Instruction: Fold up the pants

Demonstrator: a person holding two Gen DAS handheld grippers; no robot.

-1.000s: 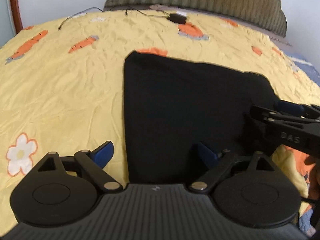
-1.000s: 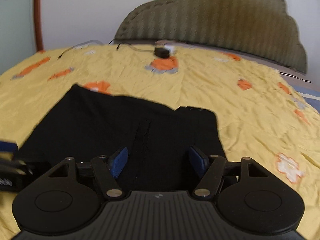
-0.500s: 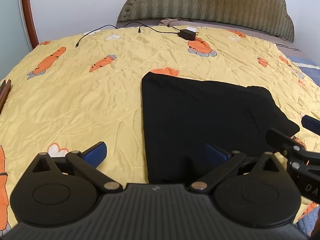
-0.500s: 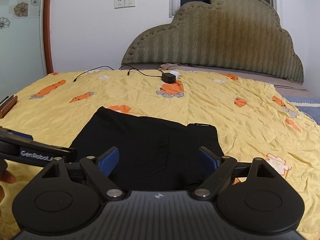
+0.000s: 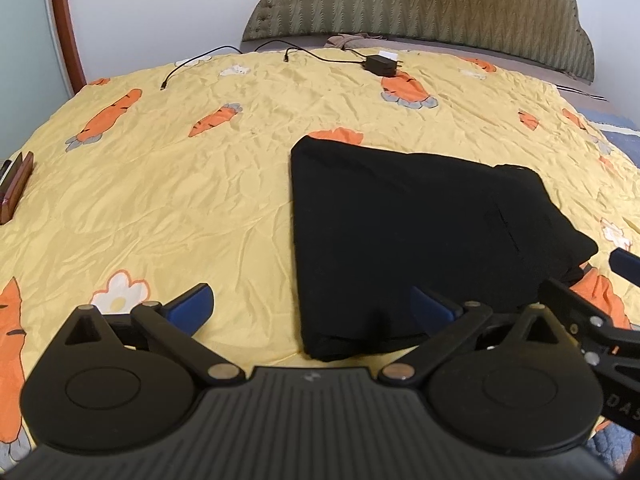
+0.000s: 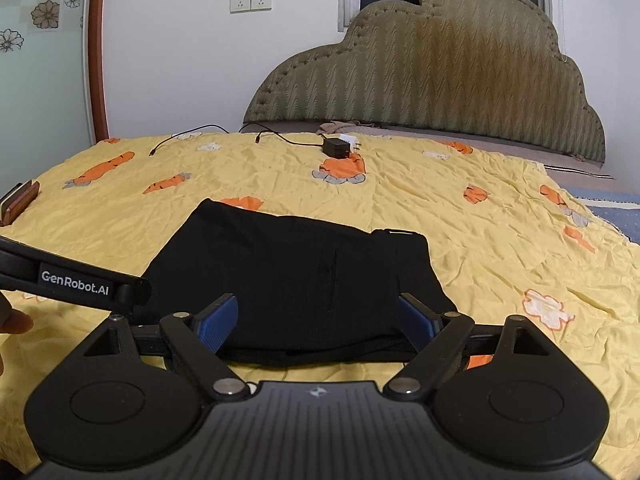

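While the black pants (image 5: 416,248) sit folded into a compact block on the yellow carrot-print bedspread (image 5: 200,200), both grippers hang just above the near edge with nothing in them.

Going left to right in the left wrist view: a brown wooden thing (image 5: 16,188) pokes in at the far left edge, can't tell what it is. Then lots of bare bedspread, with a white flower print by the lower left. The left gripper (image 5: 312,306) has its blue pads spread as wide as they go; the left pad floats over bare sheet and the right one over the pants' near left corner, not pressing on anything. The pants fill the centre-right of the frame, lying flat, with a pocket seam on their right part. At the right edge the right gripper (image 5: 600,300) pokes in, just beside the pants' right corner.

In the right wrist view, the left gripper's arm with the GenRobot.AI label comes in at mid left, and a fingertip of the person's hand (image 6: 14,322) shows at the edge. The right gripper (image 6: 318,322) sits lower centre with fingers well apart, the pants' near edge between them but not pinched. Upper centre: a black charger (image 6: 336,147) with its cable (image 6: 192,136), and behind it the padded headboard (image 6: 432,92).
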